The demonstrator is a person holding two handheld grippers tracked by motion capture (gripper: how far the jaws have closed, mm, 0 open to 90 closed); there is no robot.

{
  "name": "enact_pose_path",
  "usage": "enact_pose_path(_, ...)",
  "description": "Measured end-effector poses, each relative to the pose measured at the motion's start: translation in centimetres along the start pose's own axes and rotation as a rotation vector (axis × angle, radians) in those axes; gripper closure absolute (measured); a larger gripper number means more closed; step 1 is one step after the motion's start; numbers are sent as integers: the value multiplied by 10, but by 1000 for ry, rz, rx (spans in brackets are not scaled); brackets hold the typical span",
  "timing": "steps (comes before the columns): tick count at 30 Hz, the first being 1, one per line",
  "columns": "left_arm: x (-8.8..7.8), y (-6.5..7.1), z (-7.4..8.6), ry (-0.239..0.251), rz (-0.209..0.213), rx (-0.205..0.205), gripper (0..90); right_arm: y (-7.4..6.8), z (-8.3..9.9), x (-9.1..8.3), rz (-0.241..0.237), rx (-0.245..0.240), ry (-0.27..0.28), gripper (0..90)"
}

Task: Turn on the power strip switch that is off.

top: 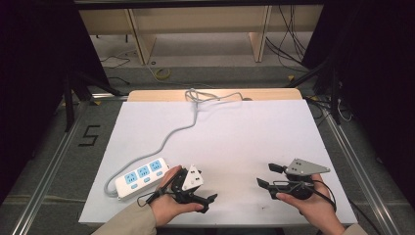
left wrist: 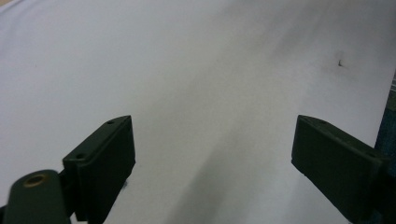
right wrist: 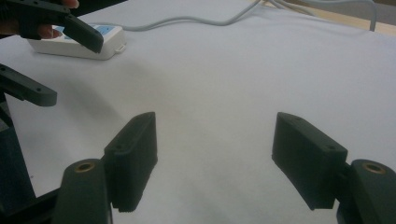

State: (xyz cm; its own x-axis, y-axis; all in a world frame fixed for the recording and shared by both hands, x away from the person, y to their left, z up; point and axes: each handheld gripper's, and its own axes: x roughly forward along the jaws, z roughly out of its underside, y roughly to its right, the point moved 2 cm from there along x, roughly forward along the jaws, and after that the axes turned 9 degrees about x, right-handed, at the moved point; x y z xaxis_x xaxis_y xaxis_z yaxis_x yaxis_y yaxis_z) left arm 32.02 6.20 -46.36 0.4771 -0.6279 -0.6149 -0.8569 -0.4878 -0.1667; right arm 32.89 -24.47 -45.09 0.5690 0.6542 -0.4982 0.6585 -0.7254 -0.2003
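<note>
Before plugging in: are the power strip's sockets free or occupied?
Free: the power strip shows three blue sockets with no plug in any.

Power strip (top: 141,176) glossy white plastic (blue sockets); surface (top: 235,142) matt white sheet; claw pads (right wrist: 133,149) matt black plastic.

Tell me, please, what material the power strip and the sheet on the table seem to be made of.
The power strip looks like glossy white moulded plastic with blue socket faces; its cable seems grey rubbery sheathing. The white sheet looks matte, perhaps paper or thin board.
</note>
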Motion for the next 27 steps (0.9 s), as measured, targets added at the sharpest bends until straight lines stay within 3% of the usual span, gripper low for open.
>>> enact_pose_path(5,-1,-1,-1,4,-13,-3,169,0,0,0,1,2,-5,313)
enact_pose_path(9,-2,-5,-2,6,-47,-23,260,0,1,1,1,3,-6,314)
enact_pose_path(11,-3,-9,-5,14,-77,-27,392,0,0,1,1,2,-6,314)
enact_pose_path(12,-4,-10,-6,21,-80,-29,543,-1,0,1,1,2,-6,313)
enact_pose_path(13,-5,-11,-8,27,-74,-35,619,-1,0,1,2,2,-6,314)
enact_pose_path(14,-7,-12,-8,24,-70,-41,619,-1,0,1,2,2,-6,314)
enact_pose_path(16,-9,-13,-9,20,-64,-35,754,-1,1,1,1,3,-7,314)
enact_pose_path(18,-11,-15,-10,20,-66,-54,893,0,1,1,0,2,-7,314)
enact_pose_path(20,-11,-17,-12,16,-54,-66,895,0,1,1,-1,2,-12,314)
enact_pose_path(27,-12,-18,-12,-7,-44,-53,896,-1,1,2,-1,3,-13,314)
